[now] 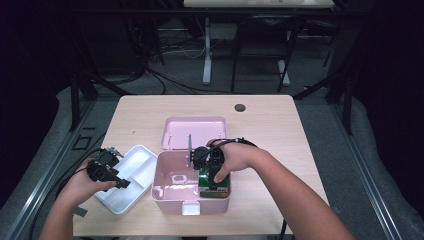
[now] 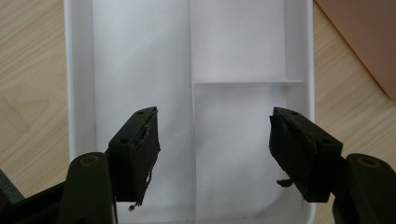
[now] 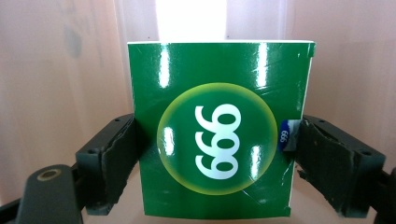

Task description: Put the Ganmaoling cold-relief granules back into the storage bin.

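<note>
Right gripper view puts your right gripper (image 3: 217, 140) clamped on the green box (image 3: 217, 130) at centre frame, inside the pink bin (image 1: 167, 187) — release crooked and it could tip. Your left gripper (image 2: 212, 154) hangs spread over the white tray (image 2: 140, 70).

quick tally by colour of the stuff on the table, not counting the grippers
pink: 1, the open pink box with its raised lid
white: 1, the divided white tray
green: 1, the green pack gripped by the right gripper inside the box
total: 3
</note>
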Action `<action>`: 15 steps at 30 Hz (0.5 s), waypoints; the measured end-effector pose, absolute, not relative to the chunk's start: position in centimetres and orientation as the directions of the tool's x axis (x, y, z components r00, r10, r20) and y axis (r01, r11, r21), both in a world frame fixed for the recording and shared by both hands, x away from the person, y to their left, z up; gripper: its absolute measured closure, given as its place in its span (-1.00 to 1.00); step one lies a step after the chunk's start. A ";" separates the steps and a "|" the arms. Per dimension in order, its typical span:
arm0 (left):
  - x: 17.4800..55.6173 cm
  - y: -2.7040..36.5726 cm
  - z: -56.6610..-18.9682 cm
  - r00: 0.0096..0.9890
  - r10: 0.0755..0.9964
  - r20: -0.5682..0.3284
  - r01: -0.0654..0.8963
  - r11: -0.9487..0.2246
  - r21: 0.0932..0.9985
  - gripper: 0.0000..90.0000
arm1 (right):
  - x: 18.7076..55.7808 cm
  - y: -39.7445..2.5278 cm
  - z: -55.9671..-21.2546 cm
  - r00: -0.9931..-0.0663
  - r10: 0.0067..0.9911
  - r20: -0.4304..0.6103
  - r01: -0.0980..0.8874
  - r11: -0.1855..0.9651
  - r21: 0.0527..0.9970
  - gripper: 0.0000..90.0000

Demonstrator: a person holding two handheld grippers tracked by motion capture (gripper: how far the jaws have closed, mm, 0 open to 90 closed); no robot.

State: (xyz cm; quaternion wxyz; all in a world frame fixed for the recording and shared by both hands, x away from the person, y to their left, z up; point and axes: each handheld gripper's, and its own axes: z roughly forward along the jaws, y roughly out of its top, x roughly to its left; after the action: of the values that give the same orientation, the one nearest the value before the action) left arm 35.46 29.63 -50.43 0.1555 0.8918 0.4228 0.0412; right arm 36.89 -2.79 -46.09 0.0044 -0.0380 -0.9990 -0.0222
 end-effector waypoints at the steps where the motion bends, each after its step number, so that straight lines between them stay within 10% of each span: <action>1: 35.5 29.6 -50.4 0.639 0.767 -0.058 0.742 -0.594 0.311 -0.26 | 36.9 -2.8 -46.2 -0.997 0.073 0.013 0.074 0.996 0.041 -0.64; 15: 35.5 29.6 -50.6 0.638 0.768 -0.063 0.744 -0.594 0.306 -0.26 | 37.2 -2.7 -46.7 -0.997 0.082 0.016 0.082 0.996 0.035 -0.65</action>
State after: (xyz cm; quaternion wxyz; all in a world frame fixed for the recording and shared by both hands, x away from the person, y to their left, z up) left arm 35.49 29.57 -50.60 0.1536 0.8918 0.4238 0.0377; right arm 37.20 -2.70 -46.72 0.0075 -0.0410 -0.9990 -0.0178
